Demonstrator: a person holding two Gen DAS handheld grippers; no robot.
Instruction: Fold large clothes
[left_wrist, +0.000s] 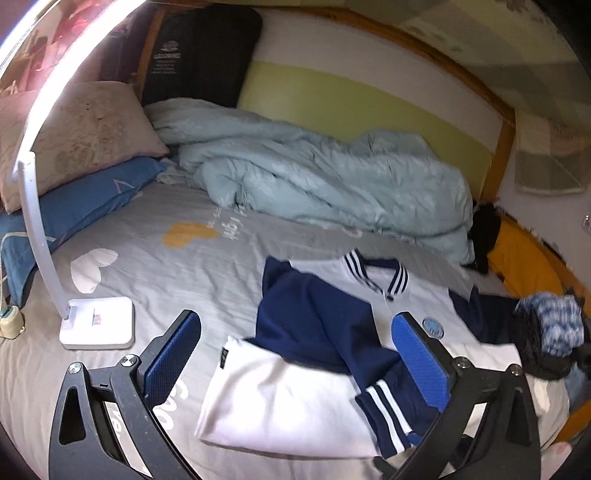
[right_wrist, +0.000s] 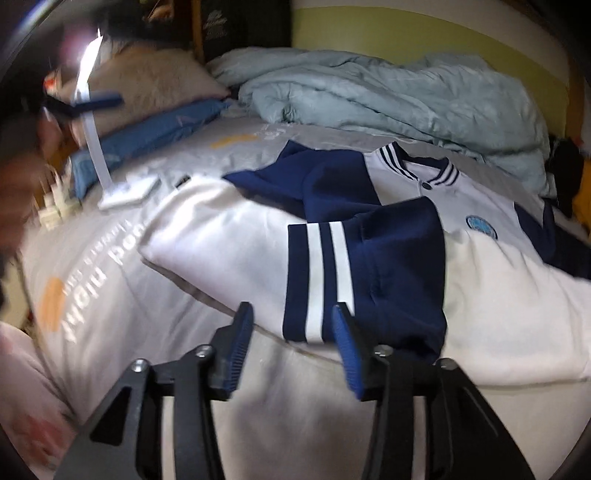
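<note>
Left wrist view: jacket (left_wrist: 295, 391) half folded on the bed (left_wrist: 192, 266).
Both hand-held grippers are empty: left hand-held gripper (left_wrist: 295, 354) spread wide, right hand-held gripper (right_wrist: 291, 339) partly apart.

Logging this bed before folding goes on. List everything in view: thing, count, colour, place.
jacket: one, white body with navy sleeves, laid on the bed, one sleeve folded across its front
duvet: one, pale blue, bunched along the far side
pillows: two, beige on top of blue, far left
lamp: one, white, on the sheet at left
bedsheet: one, grey, printed hearts
knit item: one, blue-white, right edge
left hand-held gripper: open, empty
right hand-held gripper: open, empty
</note>
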